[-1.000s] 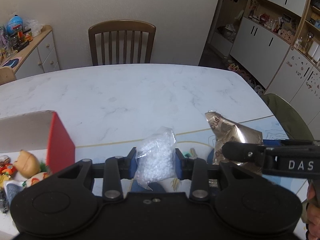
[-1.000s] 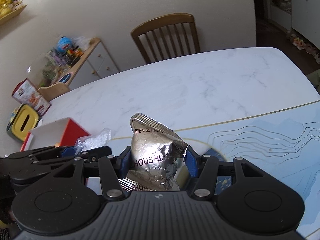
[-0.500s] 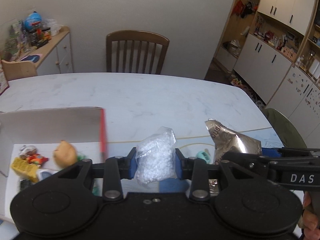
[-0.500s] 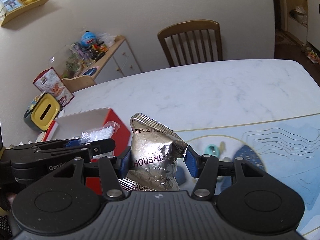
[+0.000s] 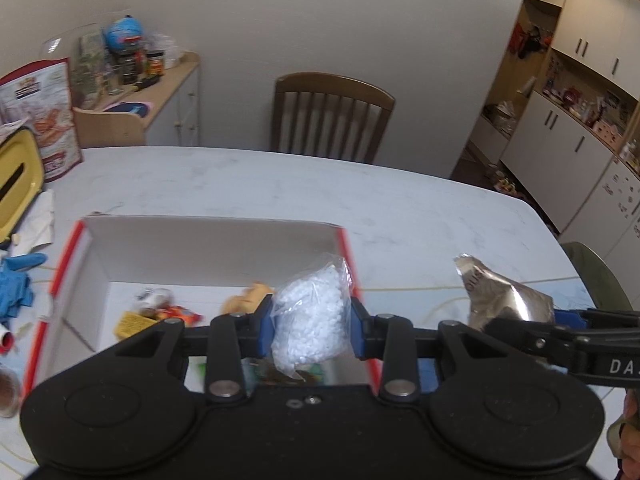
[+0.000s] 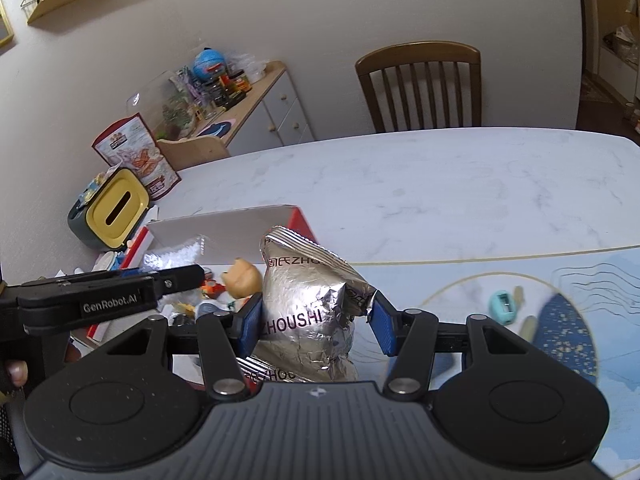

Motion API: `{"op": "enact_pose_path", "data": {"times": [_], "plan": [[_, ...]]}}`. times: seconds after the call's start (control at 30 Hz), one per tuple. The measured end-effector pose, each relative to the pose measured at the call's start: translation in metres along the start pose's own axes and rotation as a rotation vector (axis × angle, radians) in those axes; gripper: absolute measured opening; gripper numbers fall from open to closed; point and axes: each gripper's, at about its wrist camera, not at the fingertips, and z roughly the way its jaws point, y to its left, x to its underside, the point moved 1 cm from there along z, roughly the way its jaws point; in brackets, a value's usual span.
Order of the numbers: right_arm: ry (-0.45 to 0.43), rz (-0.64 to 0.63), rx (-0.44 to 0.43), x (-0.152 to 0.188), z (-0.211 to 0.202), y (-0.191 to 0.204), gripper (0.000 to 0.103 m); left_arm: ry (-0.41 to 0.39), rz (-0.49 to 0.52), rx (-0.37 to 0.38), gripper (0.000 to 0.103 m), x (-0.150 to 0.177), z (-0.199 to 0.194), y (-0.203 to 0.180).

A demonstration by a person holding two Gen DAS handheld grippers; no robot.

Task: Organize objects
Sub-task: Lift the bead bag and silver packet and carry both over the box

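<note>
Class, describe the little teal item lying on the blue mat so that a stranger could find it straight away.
Start at the white marble table and go to the blue placemat at its near right. On the mat, right of the silver foil bag held in the right tool, lies a small teal block. Nothing else on the mat is teal.

Foil bag (image 6: 308, 316) in right gripper (image 6: 313, 320)

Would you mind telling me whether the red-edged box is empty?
Not empty. The red-edged box lies open on the table, with a yellow packet and small toys on its white floor.
</note>
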Motion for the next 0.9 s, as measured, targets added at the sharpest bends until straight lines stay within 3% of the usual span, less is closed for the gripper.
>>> {"op": "enact_pose_path", "data": {"times": [0.53, 0.9], "plan": [[0.044, -0.092, -0.025, 0.002, 0.055, 0.083, 0.054, 0.034, -0.040, -0.062, 0.034, 0.002, 0.015, 0.087], [0.101, -0.211, -0.028, 0.020, 0.100, 0.124, 0.054, 0.113, -0.012, -0.079, 0.034, 0.021, 0.035, 0.115]]}}
